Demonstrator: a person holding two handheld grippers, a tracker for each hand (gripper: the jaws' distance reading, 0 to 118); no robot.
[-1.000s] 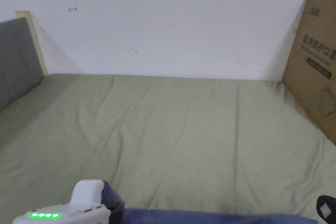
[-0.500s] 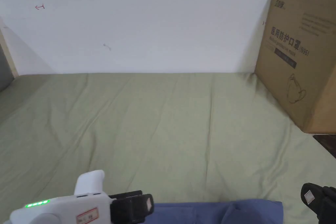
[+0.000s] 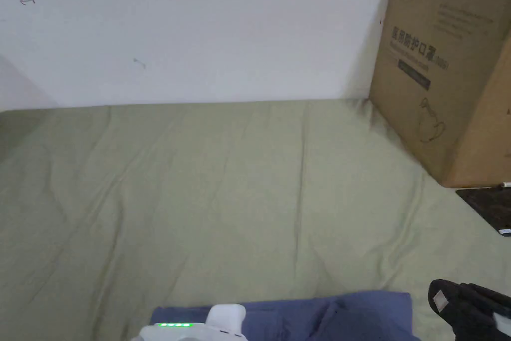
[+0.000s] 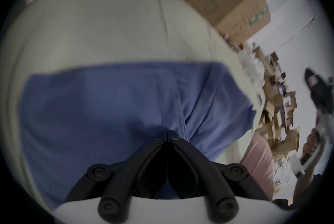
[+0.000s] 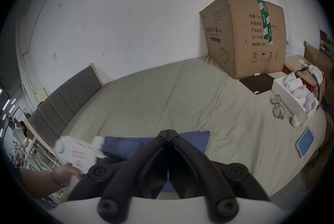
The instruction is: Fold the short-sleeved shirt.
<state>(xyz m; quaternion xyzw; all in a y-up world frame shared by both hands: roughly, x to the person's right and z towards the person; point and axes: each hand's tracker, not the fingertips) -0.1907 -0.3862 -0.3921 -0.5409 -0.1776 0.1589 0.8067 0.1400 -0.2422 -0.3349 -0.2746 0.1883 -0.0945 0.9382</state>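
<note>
My spot: bedroom doubling as storeroom. Bed w/ green sheet (image 3: pixel 249 182), grey padded headboard (image 5: pixel 61 101); big cardboard box (image 5: pixel 244 34), more cartons (image 4: pixel 282 115) piled beside.

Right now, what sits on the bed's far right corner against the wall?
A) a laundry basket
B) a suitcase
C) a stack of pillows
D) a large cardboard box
D: a large cardboard box stands on the green bed sheet by the wall.

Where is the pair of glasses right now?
In the right gripper view, the glasses lie on the green sheet at the right, beside the white tray and near the dark mat in front of the cardboard box.
</note>
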